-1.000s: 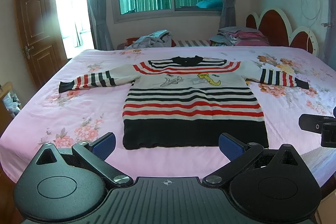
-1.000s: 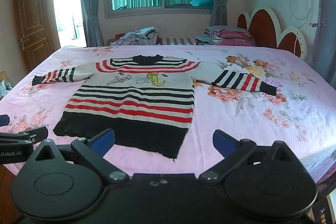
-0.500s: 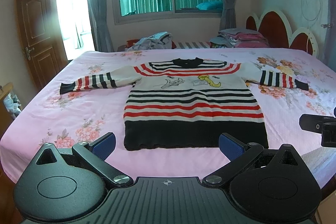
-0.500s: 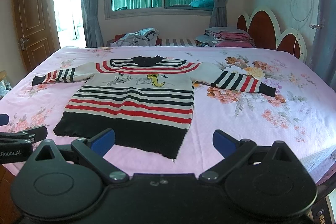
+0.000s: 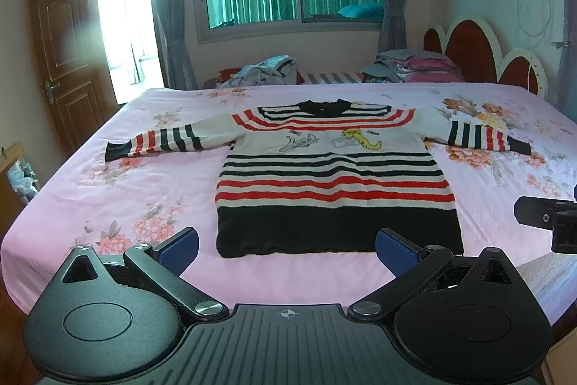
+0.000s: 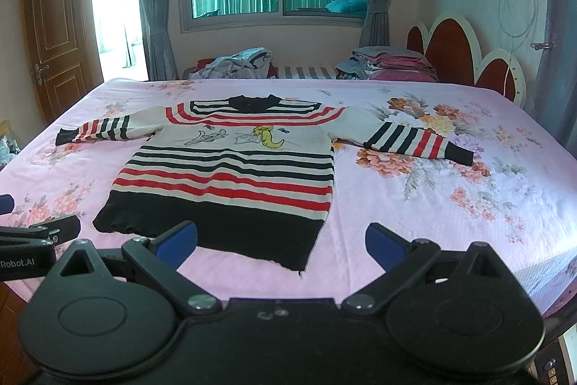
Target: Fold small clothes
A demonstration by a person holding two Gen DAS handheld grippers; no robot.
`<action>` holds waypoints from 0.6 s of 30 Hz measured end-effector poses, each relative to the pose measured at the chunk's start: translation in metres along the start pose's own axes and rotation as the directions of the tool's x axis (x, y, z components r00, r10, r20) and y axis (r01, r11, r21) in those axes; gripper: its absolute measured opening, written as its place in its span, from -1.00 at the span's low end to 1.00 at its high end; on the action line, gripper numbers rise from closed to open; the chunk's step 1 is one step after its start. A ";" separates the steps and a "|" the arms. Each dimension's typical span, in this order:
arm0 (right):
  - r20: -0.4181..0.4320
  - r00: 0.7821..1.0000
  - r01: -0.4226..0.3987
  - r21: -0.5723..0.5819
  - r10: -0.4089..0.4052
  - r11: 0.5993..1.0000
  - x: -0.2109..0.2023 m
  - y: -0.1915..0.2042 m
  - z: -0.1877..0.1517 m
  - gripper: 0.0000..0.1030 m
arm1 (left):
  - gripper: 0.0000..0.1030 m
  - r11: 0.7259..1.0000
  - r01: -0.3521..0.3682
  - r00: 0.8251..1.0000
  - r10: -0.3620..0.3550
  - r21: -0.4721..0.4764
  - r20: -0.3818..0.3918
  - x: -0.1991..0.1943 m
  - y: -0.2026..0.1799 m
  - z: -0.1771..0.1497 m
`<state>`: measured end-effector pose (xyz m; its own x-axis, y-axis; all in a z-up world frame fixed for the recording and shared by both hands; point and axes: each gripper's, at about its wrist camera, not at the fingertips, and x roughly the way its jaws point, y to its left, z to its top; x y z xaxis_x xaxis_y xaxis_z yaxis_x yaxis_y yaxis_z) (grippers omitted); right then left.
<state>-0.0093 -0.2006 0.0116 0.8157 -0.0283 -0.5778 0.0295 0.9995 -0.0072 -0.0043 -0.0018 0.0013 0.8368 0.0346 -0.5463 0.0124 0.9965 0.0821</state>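
Striped sweater [image 5: 335, 179] laid flat on pink floral bed [image 5: 126, 190], front up, both sleeves spread outward, black hem nearest cameras.

Left gripper [image 5: 286, 246] held short of hem, jaws spread wide, blue pads [image 5: 178, 248] clear of fabric; nothing gripped.

Right gripper [image 6: 281, 242] held short of hem's right corner, jaws likewise wide apart, nothing gripped, no contact with sweater seen.

Clothes pile [image 6: 236, 62] noted beyond bed's far edge from sweater.

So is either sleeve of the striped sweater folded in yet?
No, the striped sweater lies flat on the bed with both sleeves spread outward.
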 end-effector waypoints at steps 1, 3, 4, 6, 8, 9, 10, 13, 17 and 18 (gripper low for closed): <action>0.001 1.000 0.001 -0.001 -0.001 1.000 0.000 0.000 0.000 0.94 | 1.00 1.000 -0.002 1.000 0.002 0.000 0.000 0.000 0.000 0.000; -0.001 1.000 0.001 -0.001 -0.001 1.000 0.000 0.000 0.000 0.94 | 1.00 1.000 -0.001 1.000 0.001 0.000 0.000 -0.001 0.000 -0.001; -0.001 1.000 0.001 -0.001 -0.001 1.000 -0.001 0.000 -0.001 0.94 | 1.00 1.000 0.000 1.000 0.000 0.001 0.000 -0.001 0.000 -0.001; -0.003 1.000 0.002 -0.003 -0.002 1.000 -0.001 0.000 -0.001 0.94 | 1.00 1.000 -0.003 1.000 0.003 0.004 0.001 -0.001 -0.001 -0.001; -0.003 1.000 0.002 -0.002 -0.002 1.000 -0.001 -0.001 -0.001 0.94 | 1.00 1.000 -0.002 1.000 0.002 0.004 0.000 0.000 -0.001 -0.002; -0.003 1.000 0.002 -0.002 -0.002 1.000 0.000 -0.001 -0.001 0.94 | 1.00 1.000 -0.002 1.000 0.002 0.004 0.000 0.000 -0.001 -0.002; -0.003 1.000 0.002 -0.002 -0.002 1.000 0.000 0.000 -0.001 0.94 | 1.00 1.000 0.000 1.000 0.000 0.004 -0.002 0.000 -0.001 -0.002; -0.003 1.000 0.004 0.000 -0.004 1.000 0.000 0.000 -0.001 0.94 | 1.00 1.000 0.000 1.000 0.000 0.005 -0.001 0.000 -0.002 -0.003; -0.003 1.000 0.006 -0.001 -0.006 1.000 0.001 -0.001 -0.003 0.94 | 1.00 1.000 -0.002 1.000 0.001 0.020 0.007 0.000 -0.004 -0.004; -0.005 1.000 0.005 0.001 -0.005 1.000 0.001 0.000 -0.003 0.95 | 1.00 1.000 -0.008 1.000 0.008 0.029 0.012 0.000 -0.006 -0.004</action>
<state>-0.0099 -0.2007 0.0084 0.8129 -0.0330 -0.5815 0.0339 0.9994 -0.0094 -0.0066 -0.0072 -0.0026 0.8434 0.0414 -0.5357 0.0215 0.9936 0.1107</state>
